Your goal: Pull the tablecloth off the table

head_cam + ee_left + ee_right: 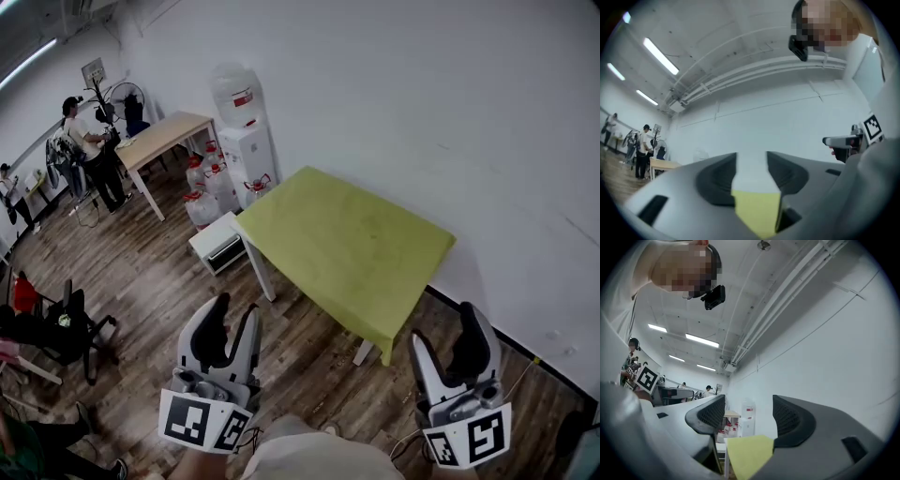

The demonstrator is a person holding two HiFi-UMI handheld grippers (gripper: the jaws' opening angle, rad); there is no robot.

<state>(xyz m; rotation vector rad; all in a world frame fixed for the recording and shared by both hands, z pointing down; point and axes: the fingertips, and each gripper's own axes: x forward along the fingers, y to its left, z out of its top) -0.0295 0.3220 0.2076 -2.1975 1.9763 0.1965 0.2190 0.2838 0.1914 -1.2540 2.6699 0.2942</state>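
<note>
Here we hold both grippers short of the table [265, 272]: the left gripper [232, 316] with jaws slightly apart, the right gripper [443, 328] wider, neither gripping anything. The yellow-green tablecloth [347, 246] lies spread over the table, beside the wall [422, 112].

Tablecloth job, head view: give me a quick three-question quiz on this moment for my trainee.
1. True or false: the yellow-green tablecloth has already been pulled off the table.
2. What stands by the wall, left of the table in the head view? A) a water dispenser B) a bookshelf C) a washing machine
3. Fill in: the jaws of the left gripper and the right gripper are both ____, with nothing between them.

Key: 1 false, it covers the tabletop; 2 A; 3 open.
</note>
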